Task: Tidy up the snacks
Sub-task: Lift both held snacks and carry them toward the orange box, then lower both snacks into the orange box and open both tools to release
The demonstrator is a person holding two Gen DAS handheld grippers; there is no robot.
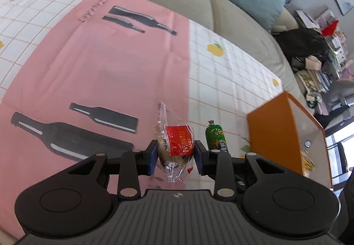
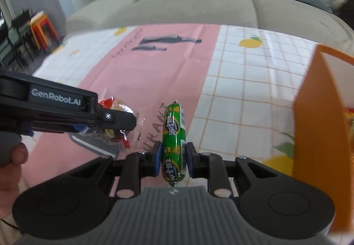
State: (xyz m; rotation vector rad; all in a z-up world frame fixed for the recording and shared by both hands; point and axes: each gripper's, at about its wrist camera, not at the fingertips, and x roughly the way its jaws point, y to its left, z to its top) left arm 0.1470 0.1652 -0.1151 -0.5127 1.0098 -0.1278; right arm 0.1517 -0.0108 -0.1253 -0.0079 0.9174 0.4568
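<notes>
Where the left gripper (image 1: pixel 176 154) clamps a clear snack packet (image 1: pixel 174 147), its red label reads "TANGLIO…"; the right gripper (image 2: pixel 173 157) grips a green sausage (image 2: pixel 173 141) printed with Chinese characters, both raised over the pink bottle-print cloth (image 1: pixel 99 63). Only the right wrist view shows "GenRobot.AI" on the left tool; an orange box (image 2: pixel 314 112) stands at right.
</notes>
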